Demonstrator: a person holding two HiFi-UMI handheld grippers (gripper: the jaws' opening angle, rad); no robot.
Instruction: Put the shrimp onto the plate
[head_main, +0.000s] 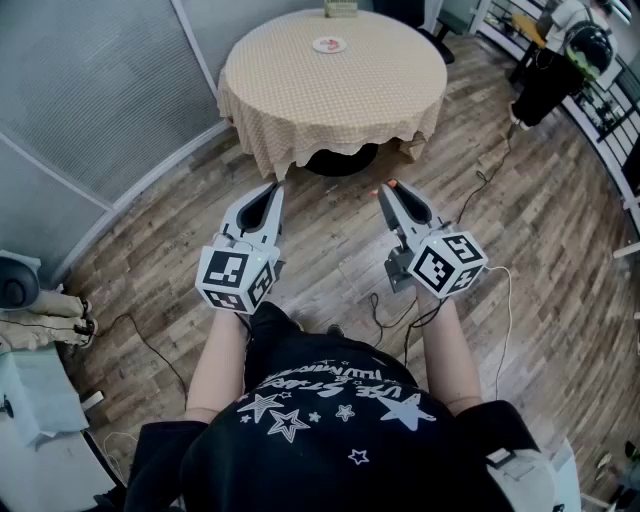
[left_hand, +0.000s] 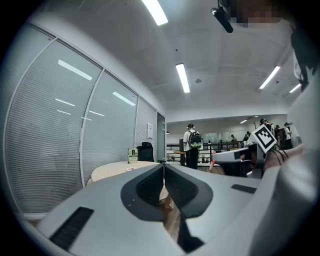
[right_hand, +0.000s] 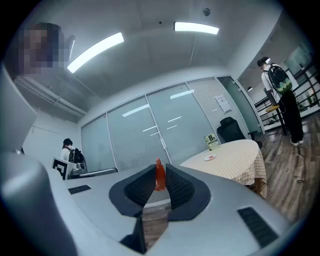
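An orange-red shrimp (right_hand: 159, 176) is pinched between the jaws of my right gripper (right_hand: 160, 181), its tip poking out above them; in the head view it shows as a small red bit (head_main: 390, 184) at the tips of the right gripper (head_main: 387, 188). A small white plate (head_main: 329, 44) sits on the round table (head_main: 340, 100) with a beige checked cloth, far ahead of both grippers; the plate (right_hand: 210, 157) also shows in the right gripper view. My left gripper (head_main: 277, 186) is held beside the right one, shut with nothing in it (left_hand: 163, 165).
A green number sign (head_main: 340, 8) stands at the table's far edge. Cables (head_main: 480, 185) trail across the wooden floor. A person with a backpack (head_main: 560, 60) stands by railings at right. Glass partition walls (head_main: 90, 100) run along the left.
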